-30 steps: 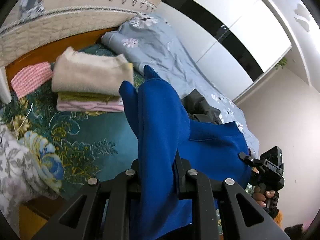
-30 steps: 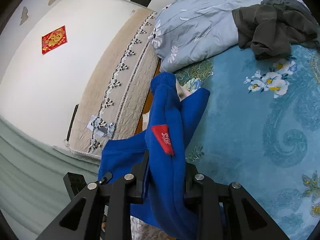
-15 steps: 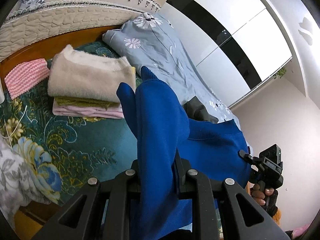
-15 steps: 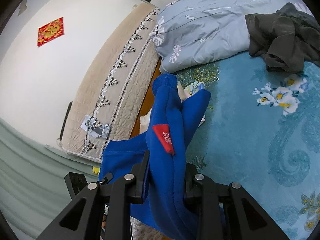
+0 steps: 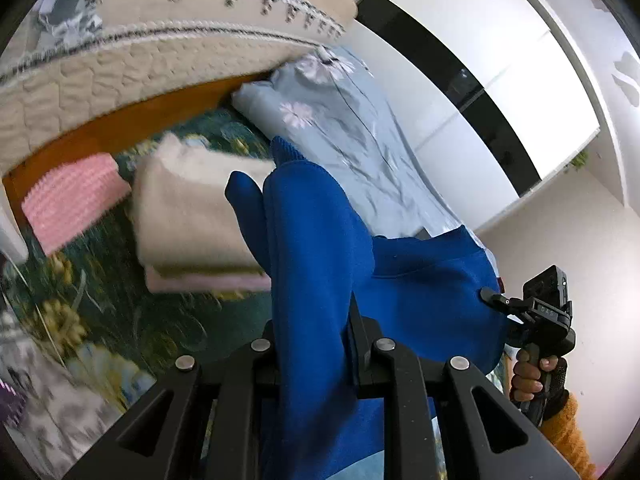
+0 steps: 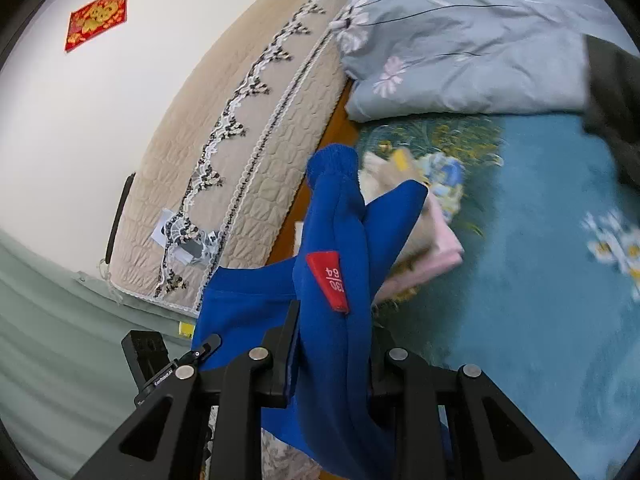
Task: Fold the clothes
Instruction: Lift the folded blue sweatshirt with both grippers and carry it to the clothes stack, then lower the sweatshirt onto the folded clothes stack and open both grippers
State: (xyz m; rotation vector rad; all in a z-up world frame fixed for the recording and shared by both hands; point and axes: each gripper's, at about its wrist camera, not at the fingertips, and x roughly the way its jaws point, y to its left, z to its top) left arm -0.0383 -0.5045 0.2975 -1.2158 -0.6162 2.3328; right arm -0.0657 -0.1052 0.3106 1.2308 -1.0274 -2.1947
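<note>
At the far left, against the wooden bed edge, a pink knitted piece (image 5: 68, 200) lies flat, and just right of it stands a stack of folded clothes (image 5: 192, 220), cream on top, with a pale pink layer at the bottom. The blue garment (image 5: 320, 248) hangs in the air above the teal floral bedspread (image 6: 520, 320), stretched between the two tools: the left gripper (image 5: 316, 336) is pinching one bunched end of it, and to the right the right gripper (image 6: 332, 344) is clamped on the other end, where a red size tag (image 6: 330, 280) shows. By my reading, the cloth is being carried towards the stack or readied for laying down. To do this well, keep both ends level and taut so the span between them doesn't sag or twist, and hold both pinches firm until the cloth rests flat. The grey floral quilt (image 6: 460, 48) and a dark garment (image 6: 612, 104) lie further right, clear of the path.
</note>
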